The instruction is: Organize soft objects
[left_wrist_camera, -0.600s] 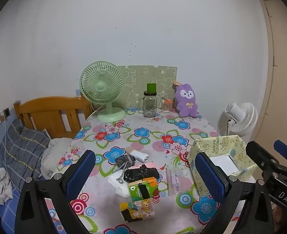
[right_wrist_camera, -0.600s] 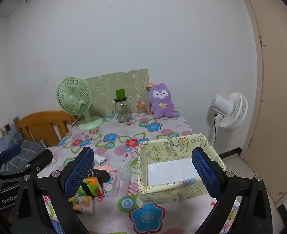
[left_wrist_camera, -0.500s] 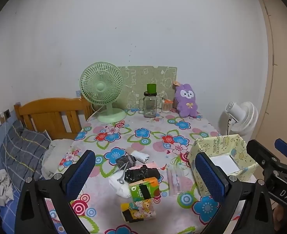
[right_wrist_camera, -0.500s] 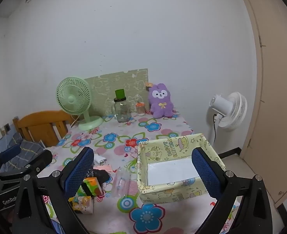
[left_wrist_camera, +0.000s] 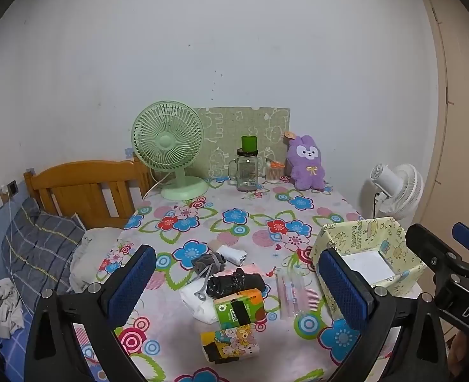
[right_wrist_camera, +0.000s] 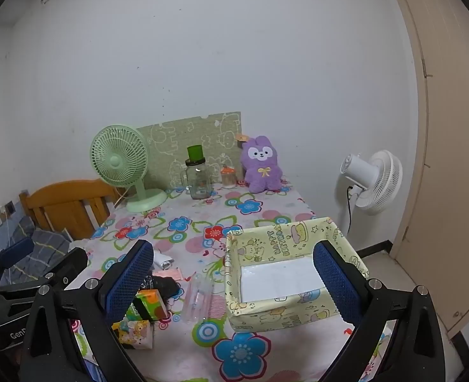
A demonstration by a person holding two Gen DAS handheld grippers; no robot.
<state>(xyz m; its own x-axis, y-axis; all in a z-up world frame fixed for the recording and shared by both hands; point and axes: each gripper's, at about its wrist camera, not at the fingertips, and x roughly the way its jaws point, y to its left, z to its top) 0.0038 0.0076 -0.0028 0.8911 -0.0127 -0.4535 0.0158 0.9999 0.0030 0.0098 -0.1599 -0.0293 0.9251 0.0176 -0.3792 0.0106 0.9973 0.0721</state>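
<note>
Claws: we held the left claw [left_wrist_camera: 237,289] and right claw [right_wrist_camera: 234,280] wide and empty, ready to pick.
Box [right_wrist_camera: 285,238]: stood open at right to take the pile [left_wrist_camera: 231,283].

Box [left_wrist_camera: 355,238] right of tissue packs [left_wrist_camera: 239,308], fan [left_wrist_camera: 167,146] and plush [left_wrist_camera: 307,165] behind

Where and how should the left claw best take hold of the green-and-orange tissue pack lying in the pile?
Probably across its two long sides, from above. The green-and-orange tissue pack lies flat, its top face clear; the black bundle crowds its far edge and the cartoon pack its near one.
</note>
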